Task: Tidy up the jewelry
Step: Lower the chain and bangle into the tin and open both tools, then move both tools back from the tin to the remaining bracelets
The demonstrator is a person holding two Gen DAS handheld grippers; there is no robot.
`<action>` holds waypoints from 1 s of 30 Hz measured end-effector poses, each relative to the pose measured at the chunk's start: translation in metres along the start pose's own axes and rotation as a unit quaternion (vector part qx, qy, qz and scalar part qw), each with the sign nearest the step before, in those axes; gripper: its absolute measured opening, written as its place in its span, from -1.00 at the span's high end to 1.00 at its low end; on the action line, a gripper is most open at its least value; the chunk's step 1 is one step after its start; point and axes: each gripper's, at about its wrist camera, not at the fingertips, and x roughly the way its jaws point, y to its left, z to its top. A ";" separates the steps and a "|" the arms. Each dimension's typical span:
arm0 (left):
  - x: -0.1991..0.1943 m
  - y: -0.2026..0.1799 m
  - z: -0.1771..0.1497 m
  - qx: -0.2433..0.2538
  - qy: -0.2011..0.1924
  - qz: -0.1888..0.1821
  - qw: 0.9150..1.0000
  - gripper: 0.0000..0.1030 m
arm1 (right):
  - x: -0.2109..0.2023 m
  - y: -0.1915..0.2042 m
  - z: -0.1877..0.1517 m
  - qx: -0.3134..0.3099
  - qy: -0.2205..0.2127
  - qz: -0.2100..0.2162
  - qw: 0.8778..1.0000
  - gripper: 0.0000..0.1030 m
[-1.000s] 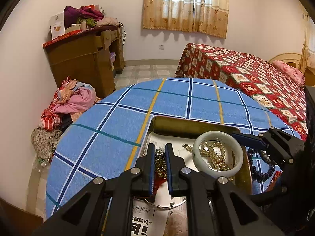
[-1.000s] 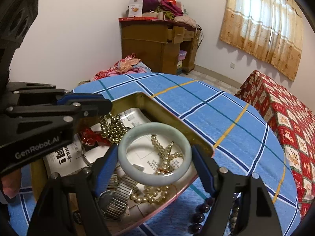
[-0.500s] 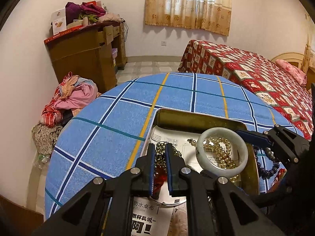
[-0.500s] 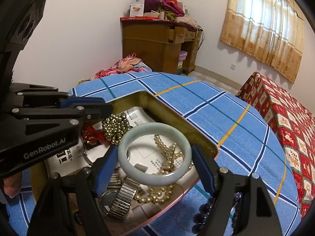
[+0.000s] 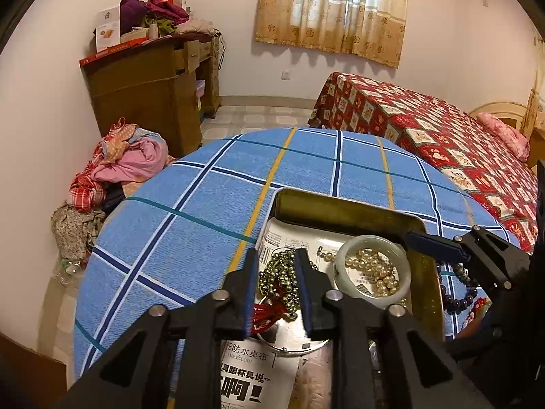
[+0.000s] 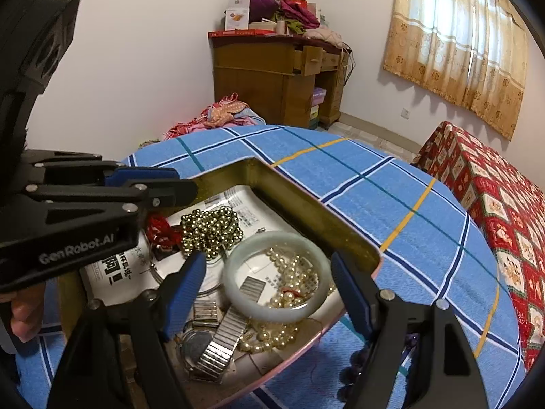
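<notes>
Opening its jaws over the gold bead strand (image 5: 277, 281) in the tin (image 5: 344, 209), the left gripper (image 5: 275, 288) frees it; right gripper (image 6: 269, 294) jaws apart around the jade bangle (image 6: 276, 274), unclamped; dark beads (image 5: 460, 301) remain on the tabletop (image 5: 204, 211).

A pale green jade bangle (image 6: 277, 274) is lying tilted inside the gold-walled tray (image 6: 308, 204), resting over a tangled string of cream pearls (image 6: 293, 272). A heap of gold beads (image 6: 211, 230) with a red tassel (image 6: 160, 230) is sitting beside it, near a metal-strapped watch (image 6: 213, 342).
</notes>
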 end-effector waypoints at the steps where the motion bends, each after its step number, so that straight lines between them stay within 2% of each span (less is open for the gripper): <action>1: -0.002 -0.002 0.000 0.004 -0.004 0.011 1.000 0.00 | 0.000 0.000 0.000 -0.001 0.000 -0.001 1.000 -0.52; 3: -0.005 -0.002 0.001 0.004 -0.015 0.023 1.000 -0.32 | 0.000 0.001 0.000 -0.003 0.000 -0.001 1.000 -0.52; 20: -0.023 0.007 -0.007 -0.029 -0.013 0.027 0.999 -0.32 | -0.030 0.001 -0.014 0.007 -0.012 -0.001 1.000 -0.52; 23: -0.028 0.001 -0.015 -0.034 -0.012 0.023 0.999 -0.32 | -0.038 -0.002 -0.018 0.014 -0.015 -0.003 1.000 -0.59; 30: -0.047 -0.027 -0.034 -0.024 -0.026 0.023 0.999 -0.32 | -0.063 -0.021 -0.038 0.044 -0.013 -0.010 0.999 -0.59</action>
